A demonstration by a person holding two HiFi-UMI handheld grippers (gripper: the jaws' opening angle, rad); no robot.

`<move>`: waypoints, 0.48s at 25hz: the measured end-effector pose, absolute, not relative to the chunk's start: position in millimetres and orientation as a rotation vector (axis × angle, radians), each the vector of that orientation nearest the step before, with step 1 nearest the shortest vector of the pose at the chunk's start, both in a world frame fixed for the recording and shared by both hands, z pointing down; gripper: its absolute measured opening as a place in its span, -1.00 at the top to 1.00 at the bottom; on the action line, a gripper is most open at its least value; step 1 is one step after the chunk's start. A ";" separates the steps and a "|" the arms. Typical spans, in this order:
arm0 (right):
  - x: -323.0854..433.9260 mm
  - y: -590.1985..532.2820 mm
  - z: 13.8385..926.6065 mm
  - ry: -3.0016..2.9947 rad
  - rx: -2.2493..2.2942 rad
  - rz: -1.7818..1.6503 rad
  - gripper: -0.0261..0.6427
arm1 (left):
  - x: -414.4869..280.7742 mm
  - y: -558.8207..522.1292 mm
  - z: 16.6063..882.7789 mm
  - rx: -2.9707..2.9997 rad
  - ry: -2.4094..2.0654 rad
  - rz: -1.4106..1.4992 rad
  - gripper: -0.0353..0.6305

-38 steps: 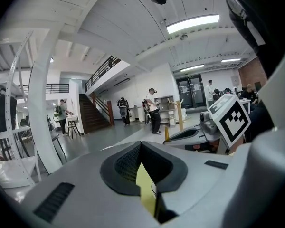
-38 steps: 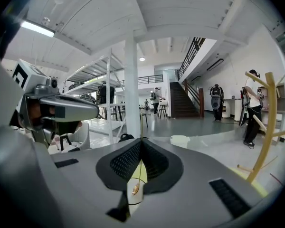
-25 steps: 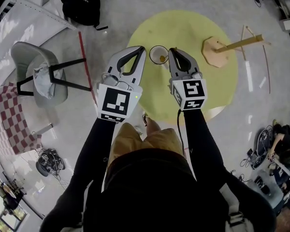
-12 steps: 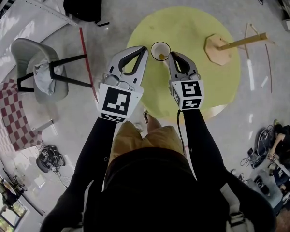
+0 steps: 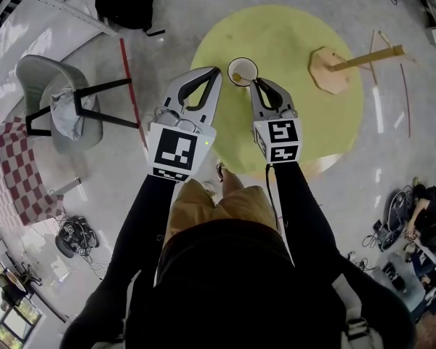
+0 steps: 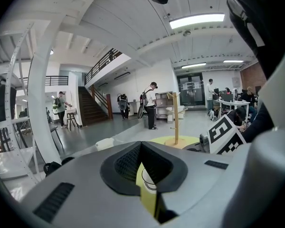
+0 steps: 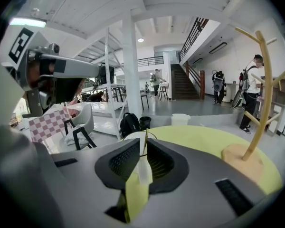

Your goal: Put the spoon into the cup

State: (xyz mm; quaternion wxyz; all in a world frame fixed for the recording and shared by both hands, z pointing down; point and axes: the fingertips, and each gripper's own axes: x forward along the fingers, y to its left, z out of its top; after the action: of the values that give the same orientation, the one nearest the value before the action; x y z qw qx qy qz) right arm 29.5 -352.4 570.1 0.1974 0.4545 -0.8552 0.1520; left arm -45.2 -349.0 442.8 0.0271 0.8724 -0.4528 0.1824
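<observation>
Two grippers, both closed. Going left to right: a grey chair (image 5: 58, 100) is out on the floor. The left gripper (image 5: 216, 71) has its jaws together with nothing in them, tips near the cup (image 5: 245, 64) at its 9 o'clock. The cup sits toward the 9 o'clock side of the round yellow table (image 5: 291, 35). The spoon (image 5: 237, 77) has its end down inside the cup, and the right gripper (image 5: 254, 83) pinches its handle from the cup's 4 o'clock. A wooden stand (image 5: 325, 71) sits at the table's 3 o'clock.

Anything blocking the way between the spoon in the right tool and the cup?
Nothing visible. The spoon, clamped in the right tool, already has its gold end inside the open cup. The left tool sits beside the cup, not over it.
</observation>
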 end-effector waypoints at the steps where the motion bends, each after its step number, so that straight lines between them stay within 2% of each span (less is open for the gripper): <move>1: 28.5 -350.9 572.2 -2.397 1.260 0.445 0.75 | -44.5 -348.5 442.9 2.694 -1.396 0.560 0.85; 2: 27.9 -349.5 573.7 -2.399 1.251 0.459 0.46 | -43.8 -348.0 442.8 2.694 -1.394 0.555 0.85; 3: 28.1 -348.4 574.5 -2.399 1.249 0.464 0.28 | -43.0 -347.5 442.6 2.694 -1.392 0.547 0.85; 12: 31.6 -346.1 571.7 -2.397 1.278 0.445 0.28 | -41.6 -343.8 443.2 2.691 -1.391 0.531 0.85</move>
State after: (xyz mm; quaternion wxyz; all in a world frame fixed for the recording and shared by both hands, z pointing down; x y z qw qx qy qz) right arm 31.6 -346.1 571.7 0.1932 0.4555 -0.8544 0.1586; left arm -41.6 -343.8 443.2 0.0332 0.8745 -0.4521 0.1727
